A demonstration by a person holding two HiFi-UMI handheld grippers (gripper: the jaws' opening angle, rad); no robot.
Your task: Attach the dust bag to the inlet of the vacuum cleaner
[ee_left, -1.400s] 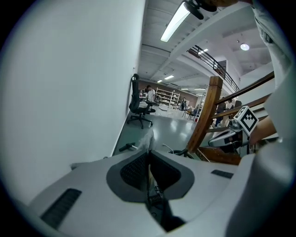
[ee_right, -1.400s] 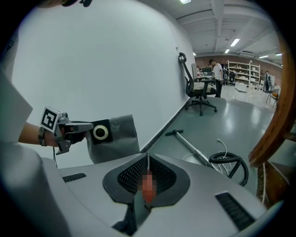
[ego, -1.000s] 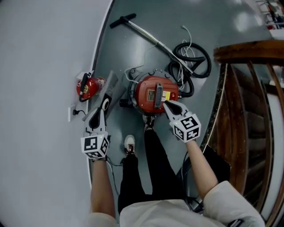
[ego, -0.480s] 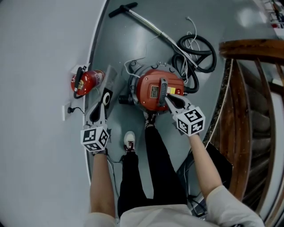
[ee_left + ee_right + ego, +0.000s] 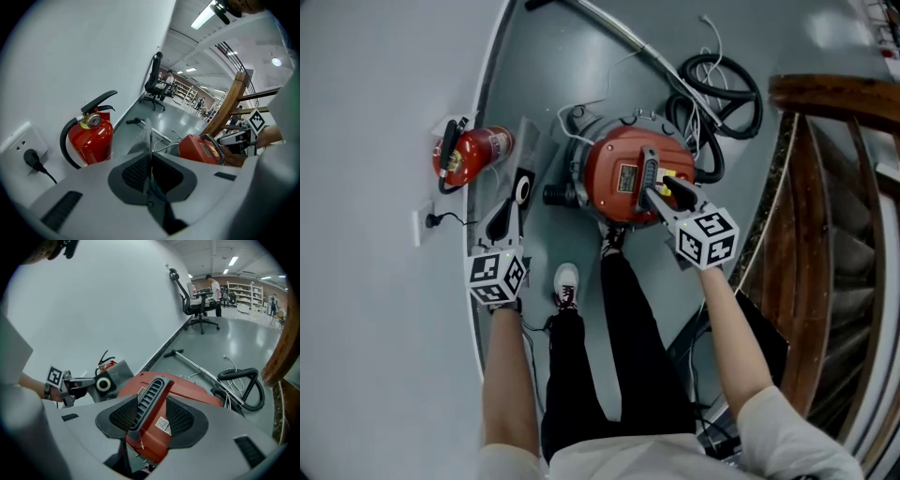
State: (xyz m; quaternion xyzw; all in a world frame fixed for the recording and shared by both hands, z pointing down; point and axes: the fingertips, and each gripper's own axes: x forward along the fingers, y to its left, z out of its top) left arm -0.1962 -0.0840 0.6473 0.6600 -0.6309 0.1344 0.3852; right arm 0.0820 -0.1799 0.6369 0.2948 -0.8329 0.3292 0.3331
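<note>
The red vacuum cleaner (image 5: pixel 623 173) stands on the grey floor with a grey carry handle (image 5: pixel 649 176) across its top and a black inlet stub (image 5: pixel 557 194) on its left side. My right gripper (image 5: pixel 666 195) straddles that handle (image 5: pixel 150 399); its jaws are opening and a gap shows beside the handle. To the left of the vacuum, my left gripper (image 5: pixel 504 223) is shut on the edge of the flat grey dust bag (image 5: pixel 525 164), whose black collar has a white ring (image 5: pixel 522 191). The bag (image 5: pixel 148 136) shows edge-on between the left jaws, and its collar faces the right gripper view (image 5: pixel 104 383).
A red fire extinguisher (image 5: pixel 473 150) stands by the white wall at the left, near a wall socket with a plug (image 5: pixel 427 222). A coiled black hose (image 5: pixel 722 84) and a metal wand (image 5: pixel 609 37) lie behind the vacuum. A wooden railing (image 5: pixel 834 187) runs at the right. My shoe (image 5: pixel 567 281) is below.
Both grippers have come down toward the floor. The right gripper's jaws, shut before, have spread apart round the vacuum's handle. The left gripper keeps its hold on the dust bag.
</note>
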